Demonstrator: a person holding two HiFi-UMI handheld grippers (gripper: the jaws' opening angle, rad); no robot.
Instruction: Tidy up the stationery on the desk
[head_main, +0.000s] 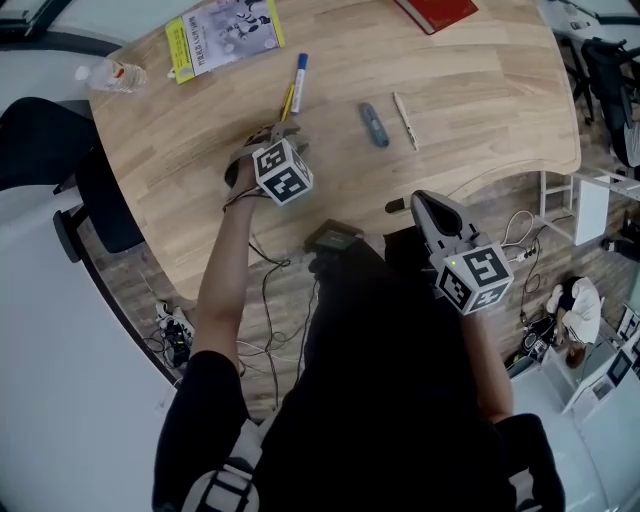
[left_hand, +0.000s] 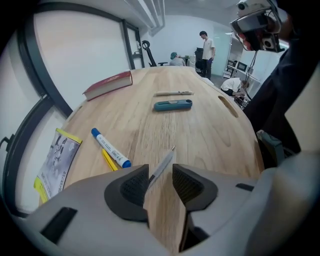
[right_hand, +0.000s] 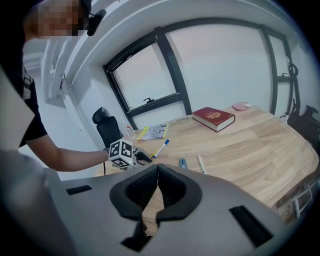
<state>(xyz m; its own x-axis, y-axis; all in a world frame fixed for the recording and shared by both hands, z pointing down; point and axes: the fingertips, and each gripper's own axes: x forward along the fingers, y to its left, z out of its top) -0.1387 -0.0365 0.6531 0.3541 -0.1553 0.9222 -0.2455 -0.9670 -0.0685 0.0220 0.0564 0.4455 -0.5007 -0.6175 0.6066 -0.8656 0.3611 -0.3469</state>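
While the left claw (head_main: 282, 135) points down at the desk (head_main: 480, 110) in the head view, just below a yellow pen (head_main: 287, 100) and a marker (head_main: 300, 74), the right claw (head_main: 422, 203) hangs past the desk's near edge. In the left gripper view the claw stands spread, and a grey pen (left_hand: 161, 167) lies on the wood between the jaws, not pinched. A cutter (left_hand: 172, 104) and a white pen (left_hand: 173, 93) lie farther off. In the right gripper view the right claw is pressed together and empty.
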